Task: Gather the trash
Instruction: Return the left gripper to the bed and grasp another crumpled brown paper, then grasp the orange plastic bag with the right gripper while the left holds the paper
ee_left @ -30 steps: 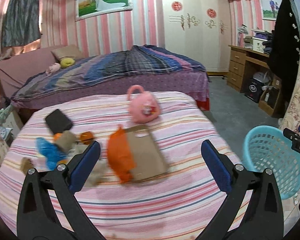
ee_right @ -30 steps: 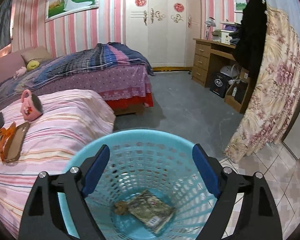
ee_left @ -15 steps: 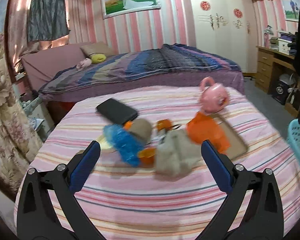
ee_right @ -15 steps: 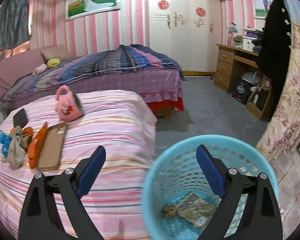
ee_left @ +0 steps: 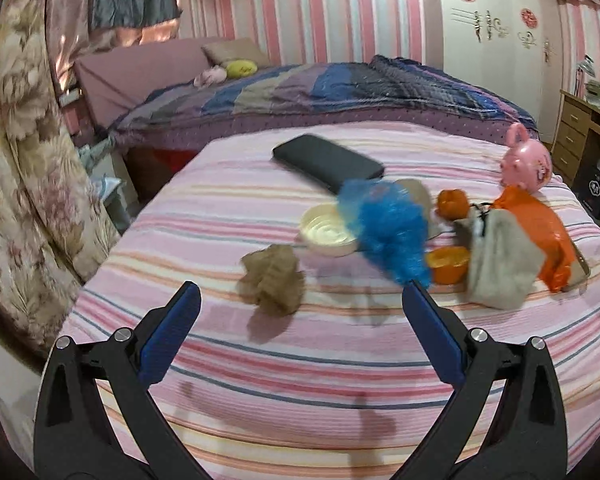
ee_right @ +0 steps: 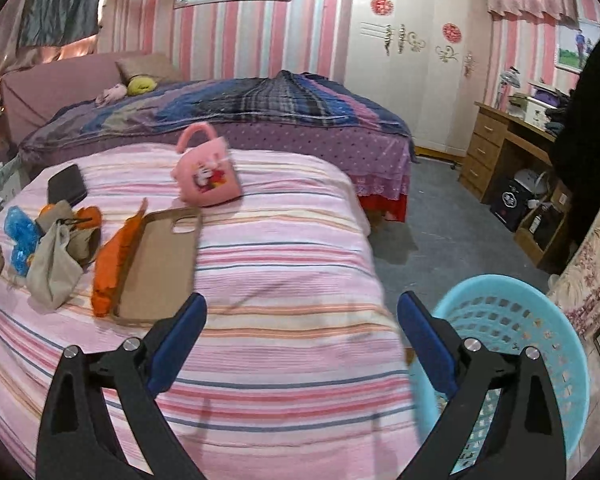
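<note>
Trash lies on the pink striped bed (ee_left: 260, 360): a crumpled brown paper wad (ee_left: 274, 280), a white lid (ee_left: 326, 236), a blue crumpled bag (ee_left: 392, 228), orange peel pieces (ee_left: 448, 264), a grey bag (ee_left: 500, 268) and an orange plastic bag (ee_left: 540, 228). My left gripper (ee_left: 300, 320) is open and empty, just in front of the brown wad. My right gripper (ee_right: 300, 332) is open and empty over the bed's near edge, with the blue basket (ee_right: 540, 336) at its right. The grey bag (ee_right: 52, 268) and orange bag (ee_right: 112, 256) also show in the right wrist view.
A black wallet (ee_left: 328, 162), a pink toy bag (ee_left: 526, 164) and a brown phone case (ee_right: 160, 264) also lie on the bed. A second bed (ee_right: 240, 112) stands behind. A wooden desk (ee_right: 512, 140) is at the right. A floral curtain (ee_left: 16, 160) hangs left.
My left gripper has swung left along the bed, from the phone case to the brown wad. My right gripper has moved left from over the basket to over the bed's edge.
</note>
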`<state>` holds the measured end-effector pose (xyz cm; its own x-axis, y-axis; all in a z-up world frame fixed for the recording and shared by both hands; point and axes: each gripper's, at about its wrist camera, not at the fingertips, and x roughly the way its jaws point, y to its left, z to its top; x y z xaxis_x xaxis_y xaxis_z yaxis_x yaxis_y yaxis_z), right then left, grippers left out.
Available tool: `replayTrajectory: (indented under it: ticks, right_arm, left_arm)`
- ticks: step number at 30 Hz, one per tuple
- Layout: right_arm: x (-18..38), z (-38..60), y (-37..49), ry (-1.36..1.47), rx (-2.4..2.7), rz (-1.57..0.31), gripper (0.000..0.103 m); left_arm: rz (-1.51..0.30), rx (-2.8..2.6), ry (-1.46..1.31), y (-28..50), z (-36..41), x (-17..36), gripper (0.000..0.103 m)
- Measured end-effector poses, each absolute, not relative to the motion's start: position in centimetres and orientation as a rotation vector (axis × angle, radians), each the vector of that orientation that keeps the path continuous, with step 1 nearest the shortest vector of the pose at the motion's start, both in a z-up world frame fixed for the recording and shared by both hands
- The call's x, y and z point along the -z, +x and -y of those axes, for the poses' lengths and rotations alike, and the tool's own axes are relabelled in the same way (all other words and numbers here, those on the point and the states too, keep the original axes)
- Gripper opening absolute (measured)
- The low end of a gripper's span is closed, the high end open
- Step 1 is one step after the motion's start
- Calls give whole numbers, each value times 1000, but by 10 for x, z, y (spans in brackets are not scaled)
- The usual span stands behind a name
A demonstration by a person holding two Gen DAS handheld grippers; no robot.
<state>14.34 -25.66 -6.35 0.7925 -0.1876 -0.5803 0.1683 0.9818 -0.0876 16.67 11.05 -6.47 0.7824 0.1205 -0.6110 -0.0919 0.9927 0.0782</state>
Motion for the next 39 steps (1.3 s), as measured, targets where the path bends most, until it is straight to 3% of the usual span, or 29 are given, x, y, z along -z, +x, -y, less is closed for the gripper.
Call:
replayTrajectory:
  ticks: [8, 10, 15, 19, 22, 34, 35, 37, 39]
  right_arm:
    - [76, 224, 155, -128, 136, -662, 94]
    - [77, 219, 157, -136, 125, -665, 94]
    - [80, 205, 163, -154, 95, -668, 94]
    - [81, 197, 166, -161, 65, -672, 94]
    - [80, 191, 167, -167, 41, -661, 94]
    - [80, 153, 182, -155, -100, -660, 92]
    - [81, 151, 184, -153, -104, -665, 90]
    - [83, 148, 192, -145, -113, -687, 72]
    - [87, 147, 198, -119, -138, -712, 64]
  left_arm:
    - [-700, -158, 3, 183, -142, 80, 97]
    - [-713, -153, -27, 190, -146, 82, 92]
    - [-761, -102, -35, 203, -140, 89, 60]
    - [-770, -91, -28, 208, -135, 92, 46]
    - [-786, -87, -39, 209, -136, 95, 29]
    - [-731, -124, -27, 196, -132, 78, 28]
    - [-732, -127, -27, 196, -130, 77, 28]
    - [-722, -126, -28, 197, -127, 73, 28]
    - [-711, -118, -38, 196, -124, 69, 28]
